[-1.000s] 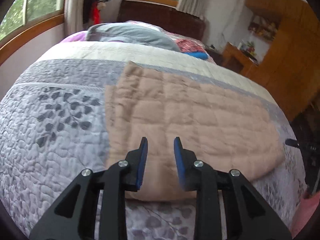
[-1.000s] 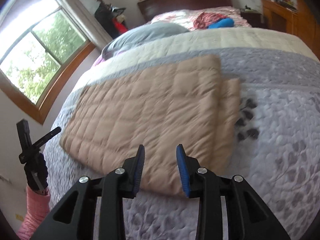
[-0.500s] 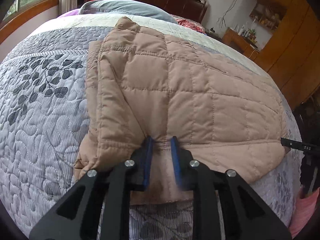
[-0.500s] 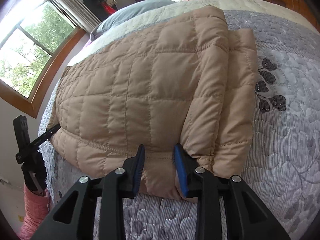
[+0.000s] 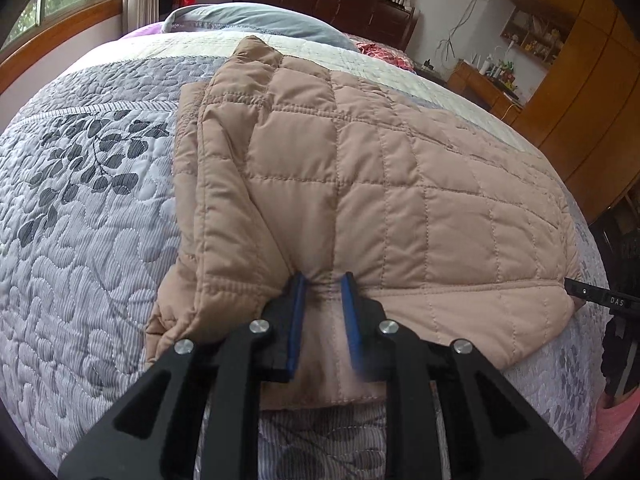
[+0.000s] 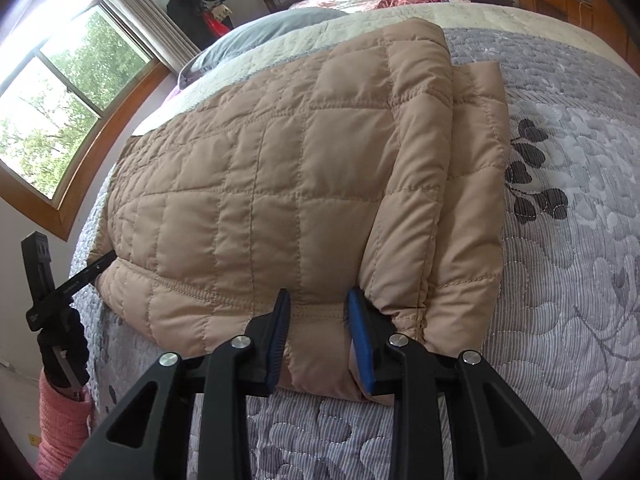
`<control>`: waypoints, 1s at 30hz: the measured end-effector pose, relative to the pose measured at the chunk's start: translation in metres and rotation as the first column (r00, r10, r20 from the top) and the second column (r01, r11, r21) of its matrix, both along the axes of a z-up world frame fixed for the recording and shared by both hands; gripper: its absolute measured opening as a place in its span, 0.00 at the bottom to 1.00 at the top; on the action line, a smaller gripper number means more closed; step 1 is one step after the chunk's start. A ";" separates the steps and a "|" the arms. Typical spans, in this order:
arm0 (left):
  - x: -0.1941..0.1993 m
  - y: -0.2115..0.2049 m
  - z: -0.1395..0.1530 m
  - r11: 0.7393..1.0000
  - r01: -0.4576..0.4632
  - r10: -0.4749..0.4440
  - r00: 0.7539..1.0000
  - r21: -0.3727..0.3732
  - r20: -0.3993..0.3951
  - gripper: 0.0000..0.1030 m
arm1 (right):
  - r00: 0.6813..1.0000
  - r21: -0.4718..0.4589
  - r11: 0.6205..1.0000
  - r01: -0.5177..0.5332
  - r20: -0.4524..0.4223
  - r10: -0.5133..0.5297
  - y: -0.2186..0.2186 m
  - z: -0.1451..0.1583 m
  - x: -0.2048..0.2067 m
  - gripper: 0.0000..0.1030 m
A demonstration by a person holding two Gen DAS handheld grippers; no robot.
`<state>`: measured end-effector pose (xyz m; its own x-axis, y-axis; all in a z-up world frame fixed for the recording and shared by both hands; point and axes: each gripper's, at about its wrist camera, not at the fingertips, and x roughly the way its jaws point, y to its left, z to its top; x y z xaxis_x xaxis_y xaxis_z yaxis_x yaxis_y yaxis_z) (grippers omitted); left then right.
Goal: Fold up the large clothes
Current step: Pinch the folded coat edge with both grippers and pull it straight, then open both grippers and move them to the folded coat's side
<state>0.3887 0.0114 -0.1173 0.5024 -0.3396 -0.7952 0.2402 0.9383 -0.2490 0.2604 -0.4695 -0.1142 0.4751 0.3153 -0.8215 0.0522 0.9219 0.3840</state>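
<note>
now, in the left wrist view, the tan quilted puffer jacket (image 5: pixel 360 184) lies flat on the grey leaf-patterned bedspread (image 5: pixel 80 248), a sleeve already folded in along its left side. the left gripper (image 5: pixel 322 280) sits at the near hem beside that folded sleeve; its jaws have just been closing and stand narrow, the blue pads (image 5: pixel 297 312) pinching a bunched ridge of hem fabric between them. at the far right edge the tip of the other tool pokes in at the hem's corner.

in the right wrist view, the same jacket (image 6: pixel 280 184) spreads toward the window side, with the second sleeve folded in along its right. the right gripper (image 6: pixel 316 300) bites the near hem just left of that sleeve, jaws likewise just closed to a narrow gap and pressing on a puffed fold of fabric.

judging by the look, the jacket is light, soft and springy, with a smooth shell that may slip. it seems best taken by the stitched hem band, layers gathered together, so the filling does not squeeze out of the pinch when the lower half is lifted.
</note>
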 end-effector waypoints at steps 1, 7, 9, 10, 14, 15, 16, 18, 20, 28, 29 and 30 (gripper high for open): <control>0.000 -0.001 0.001 1.000 -0.004 0.004 1.000 0.005 -0.003 0.19 | 1.000 -0.005 1.000 0.005 0.001 -0.005 0.001 0.001 -0.001 0.28; -0.021 -0.027 0.032 0.999 -0.016 0.014 0.998 0.029 0.054 0.20 | 0.996 -0.102 0.993 0.051 0.074 -0.044 0.035 0.035 -0.015 0.31; -0.030 -0.049 0.037 0.999 0.015 -0.017 0.997 0.032 0.076 0.21 | 0.994 -0.122 0.992 0.042 0.105 -0.029 0.056 0.045 -0.016 0.31; -0.032 -0.058 0.036 0.999 0.032 -0.034 0.996 0.033 0.078 0.21 | 0.994 -0.120 0.992 0.033 0.108 -0.020 0.065 0.046 -0.014 0.31; -0.029 -0.086 0.022 0.994 0.049 -0.056 0.996 0.094 0.072 0.22 | 0.997 -0.144 0.989 0.029 0.075 -0.019 0.082 0.032 0.001 0.31; -0.026 -0.089 0.017 0.993 0.052 -0.059 0.996 0.103 0.065 0.22 | 0.998 -0.149 0.988 0.034 0.064 -0.025 0.084 0.026 0.005 0.31; -0.024 -0.089 0.012 0.992 0.058 -0.065 0.996 0.110 0.060 0.22 | 0.998 -0.147 0.988 0.037 0.056 -0.029 0.084 0.021 0.006 0.31; -0.024 -0.090 0.005 0.990 0.072 -0.080 0.995 0.120 0.067 0.22 | 0.998 -0.149 0.988 0.041 0.047 -0.034 0.084 0.011 0.010 0.31; -0.023 -0.089 0.001 0.988 0.077 -0.086 0.994 0.133 0.070 0.22 | 0.998 -0.155 0.986 0.052 0.046 -0.045 0.086 0.004 0.012 0.31; -0.018 -0.073 0.020 0.994 0.082 -0.083 0.997 0.078 0.009 0.23 | 0.999 -0.111 0.993 0.033 0.028 -0.030 0.083 0.020 0.014 0.35; -0.018 -0.067 0.026 0.995 0.078 -0.079 0.997 0.063 0.014 0.29 | 0.999 -0.092 0.995 0.032 0.045 -0.028 0.076 0.026 0.009 0.39; -0.021 -0.055 0.037 0.996 0.070 -0.072 0.996 0.049 0.045 0.40 | 0.997 -0.074 0.997 0.037 0.074 -0.032 0.067 0.035 0.002 0.52</control>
<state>0.3681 -0.0439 -0.0803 0.5151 -0.3384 -0.7875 0.3172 0.9288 -0.1917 0.2627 -0.4024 -0.0797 0.5437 0.2364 -0.8053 0.0590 0.9464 0.3176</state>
